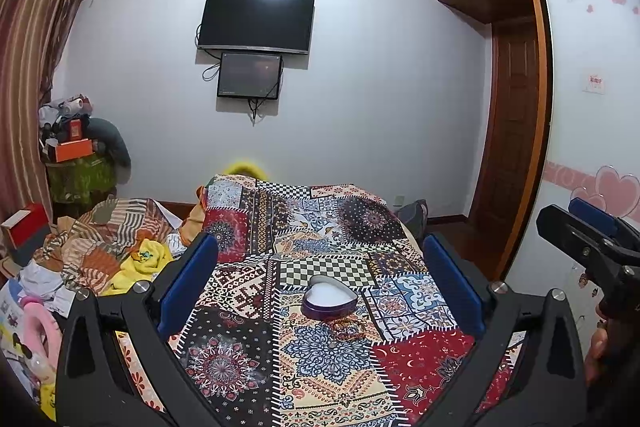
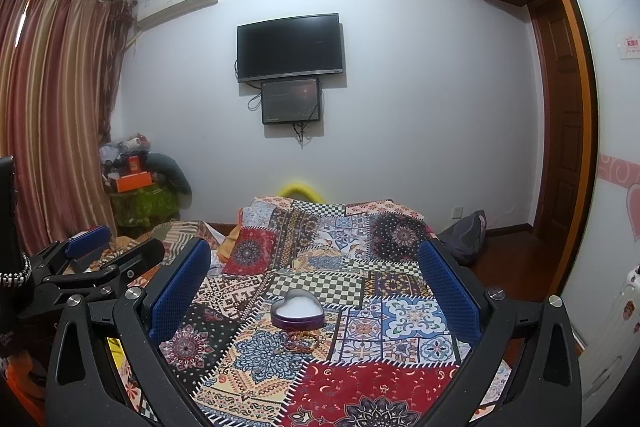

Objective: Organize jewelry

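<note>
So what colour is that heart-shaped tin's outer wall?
Purple heart-shaped tin, white inside; clearest in the left wrist view.

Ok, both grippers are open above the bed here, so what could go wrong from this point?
1. The bead jewelry is a small tangle lying on the busy patterned bedspread; the right gripper may well pinch cloth with it or miss strands.
2. The heart-shaped tin sits on soft bedding just behind the beads, so pressing down nearby could tip it.
3. The left gripper hangs close alongside; both reaching in could collide.

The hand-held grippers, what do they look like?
Both look alike. The left hand-held gripper and right hand-held gripper have black angular plastic frames with silver round bolts, and two flat blue fingers with a bumpy, dotted surface. No cables or sleeves are visible.
</note>
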A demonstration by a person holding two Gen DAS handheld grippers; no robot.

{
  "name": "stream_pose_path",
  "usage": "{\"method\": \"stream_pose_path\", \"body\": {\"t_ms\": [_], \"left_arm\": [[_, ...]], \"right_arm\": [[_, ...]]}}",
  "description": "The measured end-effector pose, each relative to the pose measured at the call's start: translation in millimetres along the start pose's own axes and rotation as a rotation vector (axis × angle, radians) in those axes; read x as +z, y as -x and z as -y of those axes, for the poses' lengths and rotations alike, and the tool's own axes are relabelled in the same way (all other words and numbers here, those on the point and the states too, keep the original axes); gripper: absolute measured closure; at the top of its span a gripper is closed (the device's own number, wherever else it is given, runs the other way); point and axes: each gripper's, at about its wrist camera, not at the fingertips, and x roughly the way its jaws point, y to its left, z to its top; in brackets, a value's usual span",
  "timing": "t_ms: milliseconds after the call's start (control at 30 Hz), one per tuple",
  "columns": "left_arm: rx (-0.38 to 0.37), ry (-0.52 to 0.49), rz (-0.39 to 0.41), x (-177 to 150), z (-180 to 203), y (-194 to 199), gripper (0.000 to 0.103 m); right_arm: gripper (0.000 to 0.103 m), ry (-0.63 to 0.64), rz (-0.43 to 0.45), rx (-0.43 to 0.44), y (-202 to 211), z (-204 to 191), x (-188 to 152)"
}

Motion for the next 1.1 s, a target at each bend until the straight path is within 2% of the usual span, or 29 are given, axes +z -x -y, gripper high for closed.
{"method": "stream_pose_path", "body": {"t_ms": [767, 933, 1100], "left_arm": [[-0.004, 0.001, -0.026, -0.6, -1.8, -12.8, 0.0], [0.0, 0.003, -0.078, -6.2, -7.8, -31.9, 0.0], [0.006, 0.011, -0.154, -18.9, -15.9, -59.0, 0.0]], "right_arm": [[0.0, -0.014, -0.033, -0.012, -10.5, 8.7, 0.8], [0.0, -0.017, -0.076, -0.02, -25.9, 11.0, -6.2], [0.0, -0.022, -0.166, -0.035, -54.9, 19.6, -24.6]]}}
